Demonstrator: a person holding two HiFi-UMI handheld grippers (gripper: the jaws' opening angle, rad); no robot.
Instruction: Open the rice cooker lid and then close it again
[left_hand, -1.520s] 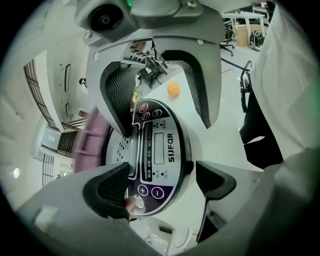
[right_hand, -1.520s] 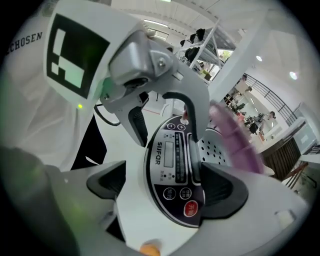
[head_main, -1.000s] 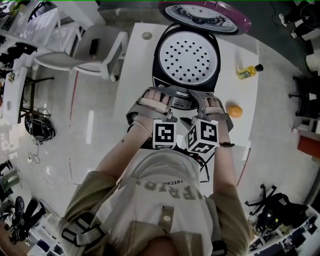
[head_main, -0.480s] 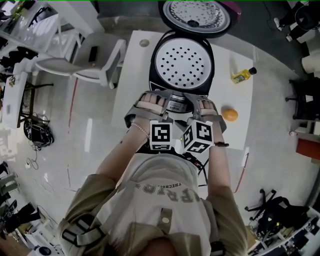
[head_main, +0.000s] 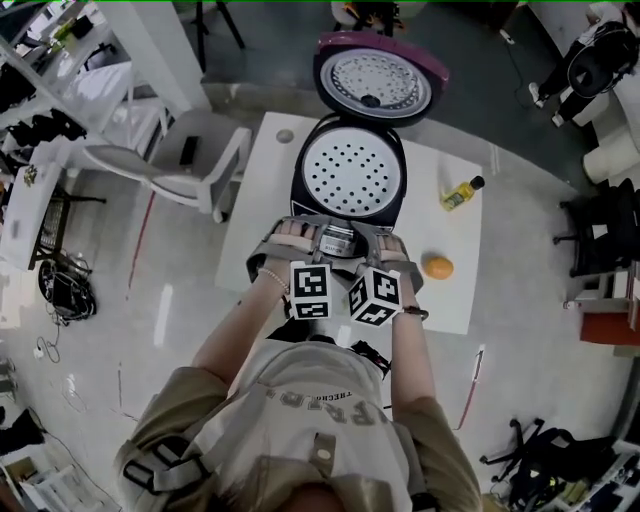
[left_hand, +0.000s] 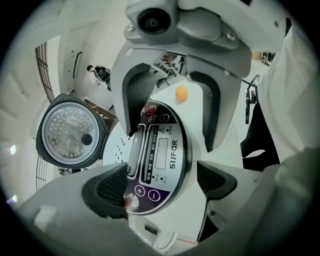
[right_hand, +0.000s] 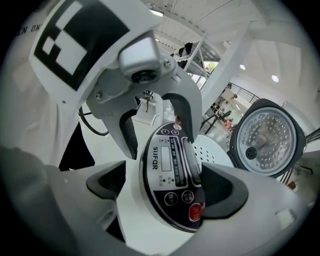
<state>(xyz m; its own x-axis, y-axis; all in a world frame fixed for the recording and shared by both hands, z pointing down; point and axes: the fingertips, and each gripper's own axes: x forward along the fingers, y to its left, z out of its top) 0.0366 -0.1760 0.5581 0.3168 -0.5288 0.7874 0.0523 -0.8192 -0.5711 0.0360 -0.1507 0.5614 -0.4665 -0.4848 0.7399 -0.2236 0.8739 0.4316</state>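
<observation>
The rice cooker (head_main: 350, 178) stands on the white table (head_main: 270, 190) with its purple-rimmed lid (head_main: 372, 85) swung up and back, and the perforated inner tray shows. My left gripper (head_main: 308, 238) and right gripper (head_main: 385, 246) hover side by side over the cooker's front control panel (head_main: 338, 241). In the left gripper view the panel (left_hand: 160, 155) lies between my left gripper's (left_hand: 162, 185) open jaws, and the lid (left_hand: 70, 131) is at the left. In the right gripper view the panel (right_hand: 172, 175) sits between my right gripper's (right_hand: 165, 187) open jaws. Neither holds anything.
An orange (head_main: 437, 267) lies on the table right of the grippers, and a yellow oil bottle (head_main: 460, 192) lies beyond it. A white chair (head_main: 190, 150) stands left of the table. Shelves and clutter line the floor around.
The head view has pulled back, so the raised lid now shows whole. Both grippers keep their place at the cooker's front, jaws unchanged.
</observation>
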